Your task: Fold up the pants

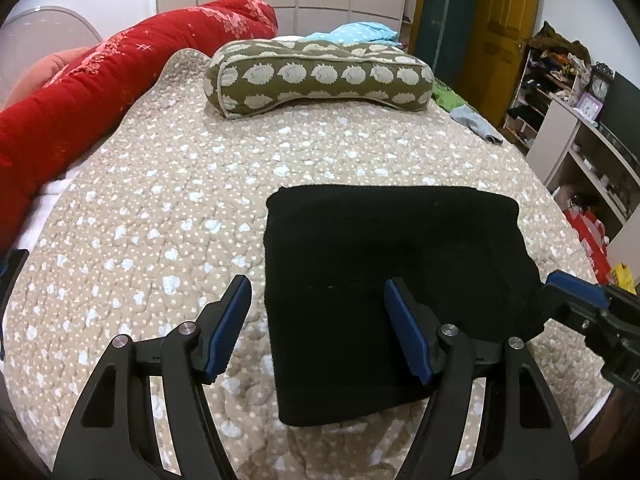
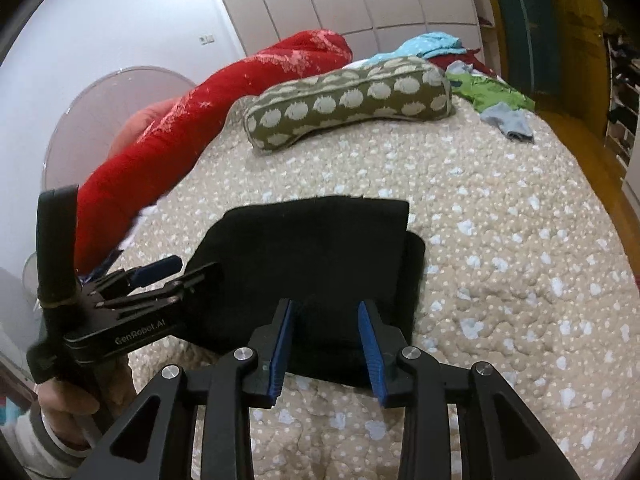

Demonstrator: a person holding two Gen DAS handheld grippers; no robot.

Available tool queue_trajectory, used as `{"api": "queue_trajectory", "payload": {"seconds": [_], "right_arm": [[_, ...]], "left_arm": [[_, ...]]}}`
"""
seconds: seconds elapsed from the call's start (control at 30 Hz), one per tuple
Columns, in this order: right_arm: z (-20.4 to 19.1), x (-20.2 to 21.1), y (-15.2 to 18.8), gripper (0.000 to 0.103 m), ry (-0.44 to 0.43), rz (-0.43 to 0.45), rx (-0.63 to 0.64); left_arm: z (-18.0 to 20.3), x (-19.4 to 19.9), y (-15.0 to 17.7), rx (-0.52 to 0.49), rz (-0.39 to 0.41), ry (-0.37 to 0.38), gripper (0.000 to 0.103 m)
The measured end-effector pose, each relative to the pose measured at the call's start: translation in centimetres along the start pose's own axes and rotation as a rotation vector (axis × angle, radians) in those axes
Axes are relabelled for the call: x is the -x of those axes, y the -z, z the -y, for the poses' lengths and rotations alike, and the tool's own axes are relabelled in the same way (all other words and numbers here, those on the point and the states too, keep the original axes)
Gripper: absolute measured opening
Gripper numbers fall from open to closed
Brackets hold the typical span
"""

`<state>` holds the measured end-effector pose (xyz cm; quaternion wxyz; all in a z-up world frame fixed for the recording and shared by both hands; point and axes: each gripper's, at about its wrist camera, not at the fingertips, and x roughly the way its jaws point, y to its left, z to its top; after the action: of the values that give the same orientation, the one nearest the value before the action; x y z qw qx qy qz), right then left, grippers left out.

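Note:
The black pants lie folded into a thick rectangle on the dotted beige quilt. My left gripper is open and hovers over the near left part of the bundle. Its left finger is over the quilt and its right finger over the black cloth. In the right wrist view the pants show two stacked layers. My right gripper is at their near edge with its jaws apart; a ridge of black cloth lies between the blue pads, which do not press on it. A hand holds the left gripper's fingers at the bundle's left side.
An olive bolster pillow lies across the far side of the bed. A rolled red duvet runs along the left. Loose green and blue clothes sit at the far right corner. Shelves and a wooden door stand beyond the right edge.

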<state>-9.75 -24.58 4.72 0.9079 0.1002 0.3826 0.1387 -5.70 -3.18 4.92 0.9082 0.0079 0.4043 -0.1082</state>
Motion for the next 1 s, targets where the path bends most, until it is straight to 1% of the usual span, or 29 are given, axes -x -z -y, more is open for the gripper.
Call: {"api": "queue_trajectory", "payload": {"seconds": [0.07, 0.1, 0.13, 0.17, 0.3, 0.4, 0.57, 0.67, 0.77, 0.87, 0.93, 1.0], "right_arm": [[0.0, 0.2, -0.1, 0.036, -0.003, 0.01, -0.004], [-0.1, 0.2, -0.2, 0.041, 0.003, 0.015, -0.008], [0.0, 0.2, -0.3, 0.048, 0.01, 0.018, -0.009], [0.0, 0.2, -0.4, 0.05, 0.018, 0.025, -0.013], [0.3, -0.8, -0.6, 0.05, 0.011, 0.007, -0.049], [0.4, -1.3, -0.6, 0.05, 0.016, -0.003, -0.044], [1.4, -1.6, -0.8, 0.055, 0.035, 0.006, -0.054], [2.6, -1.9, -0.8, 0.057, 0.047, 0.006, -0.08], [3.0, -2.4, -0.9, 0.057, 0.033, -0.004, -0.094], [2.7, -2.9, -1.0, 0.058, 0.037, -0.003, -0.09], [2.7, -3.4, -0.9, 0.062, 0.039, -0.011, -0.092], [2.8, -3.8, -0.9, 0.063, 0.034, -0.017, -0.102]], "left_arm": [[-0.1, 0.3, 0.0, 0.005, 0.007, 0.0, 0.069], [-0.2, 0.4, 0.0, 0.007, 0.009, 0.001, 0.069], [-0.3, 0.5, 0.0, 0.011, 0.009, 0.004, 0.069], [-0.4, 0.6, 0.1, 0.013, 0.007, 0.005, 0.069], [-0.8, 0.7, 0.2, 0.021, -0.003, 0.004, 0.069], [-1.2, 0.9, 0.3, 0.026, -0.004, -0.018, 0.069], [-2.0, 0.8, 0.2, 0.068, -0.006, -0.019, 0.069], [-2.3, 0.6, 0.3, 0.076, -0.013, -0.034, 0.069], [-2.6, 0.3, 0.3, 0.082, -0.019, -0.03, 0.069], [-2.7, 0.1, 0.1, 0.083, -0.017, -0.023, 0.069], [-2.9, -0.2, -0.1, 0.086, -0.016, -0.009, 0.069], [-3.1, -0.5, -0.3, 0.09, -0.021, 0.007, 0.069]]}}
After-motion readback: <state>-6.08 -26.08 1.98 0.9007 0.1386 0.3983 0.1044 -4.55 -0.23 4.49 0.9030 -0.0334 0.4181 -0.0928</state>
